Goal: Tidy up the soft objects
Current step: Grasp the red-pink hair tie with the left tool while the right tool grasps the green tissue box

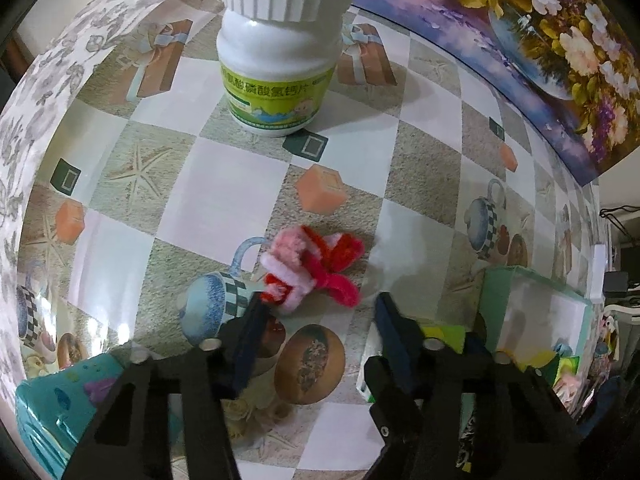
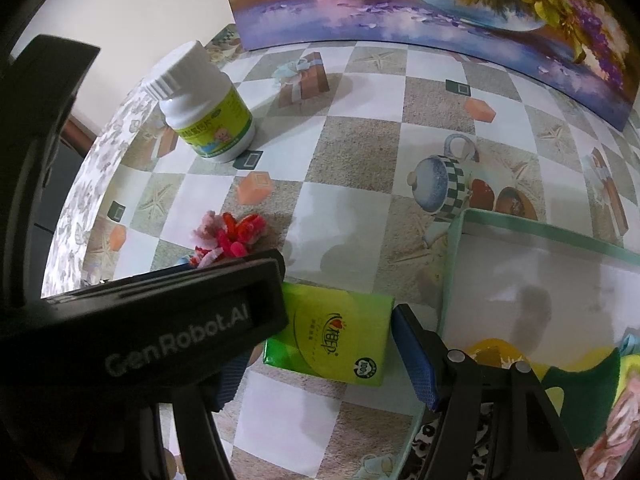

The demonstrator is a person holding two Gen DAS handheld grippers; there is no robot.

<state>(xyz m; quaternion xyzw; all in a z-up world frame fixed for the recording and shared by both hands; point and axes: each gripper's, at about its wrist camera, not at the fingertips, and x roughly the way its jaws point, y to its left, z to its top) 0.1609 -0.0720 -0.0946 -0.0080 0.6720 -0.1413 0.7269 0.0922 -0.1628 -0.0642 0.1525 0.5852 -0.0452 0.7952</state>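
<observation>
A bundle of red and pink fuzzy pipe cleaners [image 1: 312, 266] lies on the patterned tablecloth; it also shows in the right wrist view [image 2: 232, 236]. My left gripper [image 1: 320, 308] is open, its left finger [image 1: 256, 320] touching the bundle's near end. A green tissue pack [image 2: 332, 342] lies flat between the fingers of my open right gripper [image 2: 316, 356]. The left gripper's black body [image 2: 160, 320] hides my right gripper's left finger. A pale green box [image 2: 456, 256] at right holds a yellow-green sponge [image 2: 580, 376] and other soft items.
A white pill bottle [image 1: 280, 48] with a green label stands at the back of the table, also in the right wrist view [image 2: 208, 112]. A floral painting [image 2: 440, 4] leans along the back edge. A teal patterned object [image 1: 60, 412] sits at near left.
</observation>
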